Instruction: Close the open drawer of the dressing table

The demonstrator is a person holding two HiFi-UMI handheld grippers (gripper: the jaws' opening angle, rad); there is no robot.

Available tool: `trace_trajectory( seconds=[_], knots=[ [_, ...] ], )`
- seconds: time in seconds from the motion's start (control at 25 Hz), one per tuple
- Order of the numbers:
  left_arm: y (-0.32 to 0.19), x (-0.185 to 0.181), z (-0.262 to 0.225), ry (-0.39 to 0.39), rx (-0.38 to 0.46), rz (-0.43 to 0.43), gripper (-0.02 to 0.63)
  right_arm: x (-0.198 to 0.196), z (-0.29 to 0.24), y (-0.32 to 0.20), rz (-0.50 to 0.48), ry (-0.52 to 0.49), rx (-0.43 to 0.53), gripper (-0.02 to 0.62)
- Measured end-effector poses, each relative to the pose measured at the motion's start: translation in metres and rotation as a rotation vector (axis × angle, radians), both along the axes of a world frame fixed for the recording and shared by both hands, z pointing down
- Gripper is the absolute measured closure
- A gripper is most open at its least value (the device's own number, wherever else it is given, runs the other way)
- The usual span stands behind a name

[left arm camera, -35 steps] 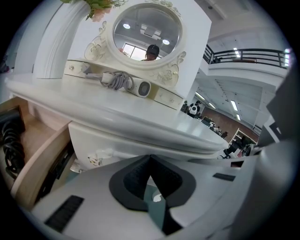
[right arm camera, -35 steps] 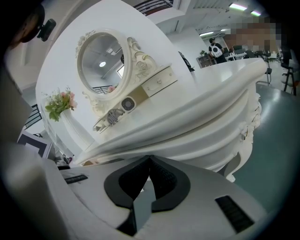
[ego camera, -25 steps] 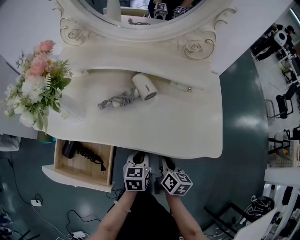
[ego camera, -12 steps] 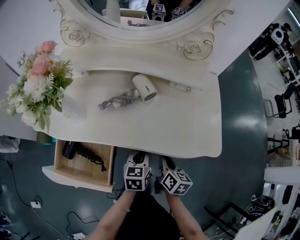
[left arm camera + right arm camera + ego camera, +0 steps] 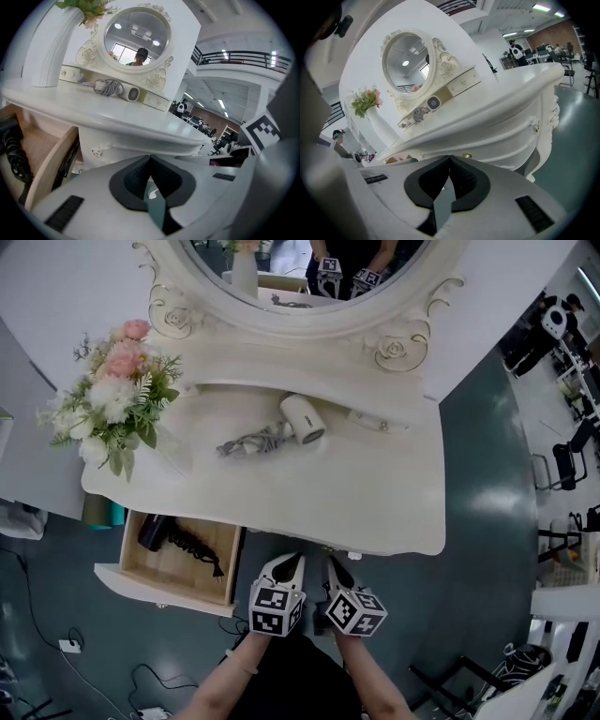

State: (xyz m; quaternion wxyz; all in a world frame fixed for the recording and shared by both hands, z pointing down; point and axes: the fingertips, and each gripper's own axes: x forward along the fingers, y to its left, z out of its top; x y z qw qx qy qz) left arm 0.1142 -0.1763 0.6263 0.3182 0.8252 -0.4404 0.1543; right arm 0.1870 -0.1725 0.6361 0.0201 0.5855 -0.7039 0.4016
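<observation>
The white dressing table (image 5: pixel 375 502) has its left drawer (image 5: pixel 165 589) pulled out, showing a wooden inside with a black hair tool and cord (image 5: pixel 173 540) lying in it. In the left gripper view the drawer's wooden side (image 5: pixel 49 161) sits at the left. My left gripper (image 5: pixel 285 564) hangs just right of the drawer, below the table's front edge, shut and empty. My right gripper (image 5: pixel 335 568) is beside it, also shut on nothing. In both gripper views the dark pads (image 5: pixel 133 180) (image 5: pixel 464 180) meet at a closed tip.
On the table top lie a white hair dryer (image 5: pixel 302 418) with its grey cord and a thin white wand (image 5: pixel 375 421). A vase of pink and white flowers (image 5: pixel 117 395) stands at the left end. The oval mirror (image 5: pixel 300 277) rises at the back. Cables lie on the dark floor (image 5: pixel 103 671).
The head view has shifted, so the table and drawer sit a little further right and lower in frame. Both grippers stay side by side, shut, in front of the table edge.
</observation>
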Motion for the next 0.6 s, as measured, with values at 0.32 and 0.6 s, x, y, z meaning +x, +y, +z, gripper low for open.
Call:
trace_trajectory(
  seconds=[0.32, 0.6],
  knots=[
    [0.026, -0.015, -0.017, -0.005, 0.028, 0.006, 0.586, -0.015, -0.019, 0.030, -0.047, -0.021, 0.028, 0.566],
    [0.049, -0.015, -0.045, 0.012, 0.081, 0.045, 0.586, -0.032, -0.059, 0.049, -0.067, -0.075, 0.093, 0.566]
  ],
)
